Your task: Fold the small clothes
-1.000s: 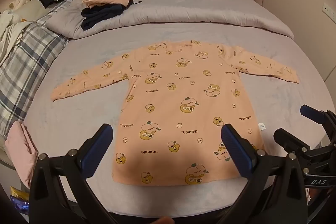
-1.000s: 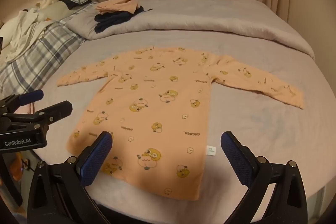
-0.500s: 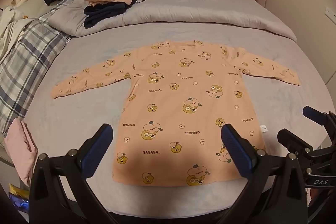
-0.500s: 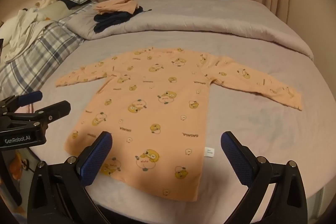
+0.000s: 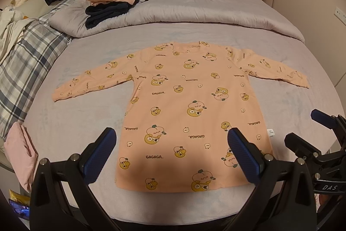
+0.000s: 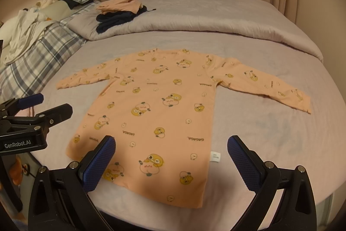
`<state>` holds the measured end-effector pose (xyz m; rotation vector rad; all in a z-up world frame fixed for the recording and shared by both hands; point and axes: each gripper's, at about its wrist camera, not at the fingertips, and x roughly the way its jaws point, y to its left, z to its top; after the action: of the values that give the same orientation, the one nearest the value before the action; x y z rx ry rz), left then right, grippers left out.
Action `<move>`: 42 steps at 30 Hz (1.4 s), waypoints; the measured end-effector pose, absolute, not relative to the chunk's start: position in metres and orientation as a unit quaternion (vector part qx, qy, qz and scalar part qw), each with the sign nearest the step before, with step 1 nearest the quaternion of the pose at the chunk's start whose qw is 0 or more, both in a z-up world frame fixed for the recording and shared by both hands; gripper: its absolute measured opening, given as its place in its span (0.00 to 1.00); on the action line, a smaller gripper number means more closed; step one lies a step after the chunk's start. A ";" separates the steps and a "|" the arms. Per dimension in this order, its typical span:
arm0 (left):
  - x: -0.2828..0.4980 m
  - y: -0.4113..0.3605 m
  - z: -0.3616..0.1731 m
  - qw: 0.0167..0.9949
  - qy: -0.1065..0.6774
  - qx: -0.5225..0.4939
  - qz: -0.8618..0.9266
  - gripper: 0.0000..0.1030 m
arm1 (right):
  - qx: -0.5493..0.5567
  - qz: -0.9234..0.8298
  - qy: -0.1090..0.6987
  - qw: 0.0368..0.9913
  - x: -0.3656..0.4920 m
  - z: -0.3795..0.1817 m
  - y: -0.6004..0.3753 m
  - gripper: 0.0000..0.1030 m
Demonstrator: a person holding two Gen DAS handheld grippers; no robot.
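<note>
A small peach long-sleeved shirt [image 5: 186, 105] with yellow cartoon prints lies flat on the grey bed, both sleeves spread out, hem toward me. It also shows in the right wrist view [image 6: 160, 109]. My left gripper [image 5: 170, 153] is open and empty, hovering above the hem. My right gripper [image 6: 172, 160] is open and empty above the hem's right part, near the white side label [image 6: 215, 156]. The right gripper also shows in the left wrist view [image 5: 311, 129]; the left gripper shows in the right wrist view [image 6: 41, 105].
A folded stack of peach and navy clothes [image 5: 110, 3] sits on the rolled grey duvet [image 5: 194, 14] at the back. A plaid blanket [image 5: 23, 66] with white laundry lies at the left. A pink garment [image 5: 19, 155] hangs at the bed's front-left edge.
Both grippers have drawn back and risen slightly, so the shirt sits a little farther away in both views. The shirt has not moved.
</note>
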<state>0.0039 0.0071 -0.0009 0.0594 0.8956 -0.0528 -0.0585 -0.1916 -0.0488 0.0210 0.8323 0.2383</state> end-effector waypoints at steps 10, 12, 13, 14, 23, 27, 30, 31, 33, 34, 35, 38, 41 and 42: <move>0.003 0.005 -0.001 0.900 0.434 0.030 -0.026 1.00 | 0.008 0.114 0.404 0.908 -0.058 -0.049 -0.186 0.99; 0.003 0.005 -0.002 0.900 0.433 0.030 -0.027 1.00 | 0.009 0.114 0.404 0.908 -0.058 -0.049 -0.186 0.99; 0.003 0.004 -0.002 0.900 0.434 0.031 -0.027 1.00 | 0.009 0.114 0.404 0.908 -0.058 -0.049 -0.186 0.99; 0.003 0.004 -0.003 0.900 0.434 0.031 -0.027 1.00 | 0.009 0.115 0.404 0.907 -0.058 -0.049 -0.186 0.99; 0.003 0.001 -0.003 0.899 0.436 0.034 -0.028 1.00 | 0.008 0.115 0.405 0.907 -0.059 -0.048 -0.186 0.99; 0.004 0.001 -0.002 0.899 0.436 0.036 -0.027 1.00 | 0.007 0.115 0.404 0.907 -0.059 -0.048 -0.186 0.99; 0.004 0.001 -0.002 0.899 0.436 0.036 -0.028 1.00 | 0.007 0.114 0.404 0.907 -0.059 -0.048 -0.186 0.99; 0.004 0.001 -0.002 0.899 0.436 0.036 -0.027 1.00 | 0.008 0.115 0.405 0.907 -0.059 -0.048 -0.186 0.99; 0.004 0.001 -0.002 0.899 0.436 0.036 -0.028 1.00 | 0.007 0.114 0.405 0.907 -0.059 -0.048 -0.186 0.99; 0.004 0.001 -0.002 0.899 0.436 0.036 -0.028 1.00 | 0.008 0.114 0.405 0.907 -0.059 -0.048 -0.186 0.99; 0.004 0.001 -0.002 0.899 0.436 0.036 -0.028 1.00 | 0.008 0.114 0.405 0.907 -0.059 -0.048 -0.186 0.99; 0.004 0.002 -0.002 0.899 0.436 0.036 -0.028 1.00 | 0.007 0.115 0.405 0.907 -0.059 -0.048 -0.186 0.99; 0.004 0.001 -0.002 0.899 0.436 0.036 -0.028 1.00 | 0.008 0.115 0.405 0.907 -0.059 -0.048 -0.186 0.99; 0.004 0.001 -0.002 0.899 0.436 0.036 -0.027 1.00 | 0.008 0.115 0.405 0.907 -0.059 -0.048 -0.186 0.99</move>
<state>0.0044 0.0010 -0.0020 0.0745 0.9030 -0.0565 -0.0586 -0.1856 -0.0476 0.0162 0.8352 0.2371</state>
